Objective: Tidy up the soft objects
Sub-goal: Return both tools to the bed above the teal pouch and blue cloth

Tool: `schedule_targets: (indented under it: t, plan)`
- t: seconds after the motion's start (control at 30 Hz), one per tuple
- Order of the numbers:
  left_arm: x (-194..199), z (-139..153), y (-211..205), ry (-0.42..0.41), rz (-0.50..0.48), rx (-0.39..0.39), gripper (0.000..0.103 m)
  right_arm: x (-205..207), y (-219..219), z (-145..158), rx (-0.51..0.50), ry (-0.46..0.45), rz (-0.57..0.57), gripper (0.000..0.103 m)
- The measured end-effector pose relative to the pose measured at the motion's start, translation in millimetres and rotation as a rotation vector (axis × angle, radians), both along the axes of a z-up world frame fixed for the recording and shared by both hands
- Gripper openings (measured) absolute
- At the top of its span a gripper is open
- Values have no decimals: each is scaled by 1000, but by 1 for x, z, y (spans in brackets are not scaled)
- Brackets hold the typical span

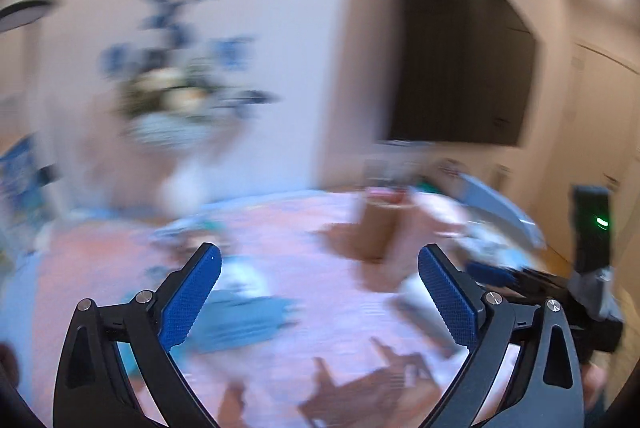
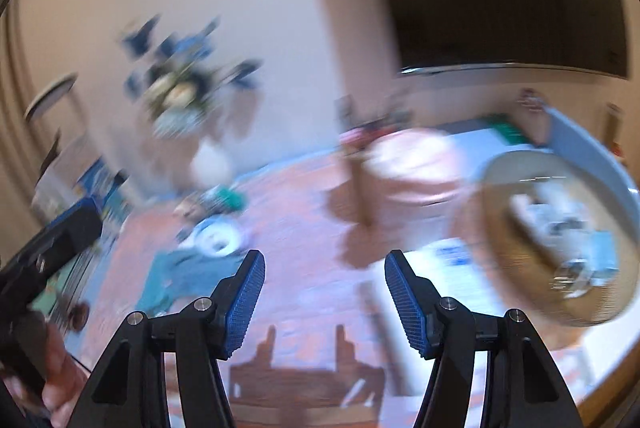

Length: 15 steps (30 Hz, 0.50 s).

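A teal cloth point(image 2: 180, 280) lies crumpled on the pink table point(image 2: 304, 196), near left, its long axis seemingly running left-right, though blur hides detail. Above the table, the left gripper point(image 1: 320, 296) gapes wide and the right gripper point(image 2: 324, 292) stands half open, both empty. This looks like a between-picks step: next comes reaching down to a soft item, perhaps for the basket point(image 2: 500, 188) far right.
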<state>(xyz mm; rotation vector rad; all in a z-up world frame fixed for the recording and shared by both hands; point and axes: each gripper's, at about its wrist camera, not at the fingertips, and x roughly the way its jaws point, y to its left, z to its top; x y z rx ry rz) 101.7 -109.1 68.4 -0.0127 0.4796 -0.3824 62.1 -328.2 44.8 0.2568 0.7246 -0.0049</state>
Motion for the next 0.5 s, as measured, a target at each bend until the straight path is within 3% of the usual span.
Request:
schedule_targets:
  t: [0.07, 0.17, 0.37, 0.5]
  plan:
    - [2, -12, 28, -44, 201, 87, 99, 13, 23, -16, -7, 13, 44, 65]
    - [15, -46, 71, 16, 312, 110, 99, 31, 57, -49, -12, 50, 110, 71]
    - [40, -115, 124, 190, 402, 90, 99, 51, 93, -104, -12, 110, 178, 71]
    - [42, -137, 138, 234, 416, 61, 99, 57, 93, -121, -23, 159, 167, 71]
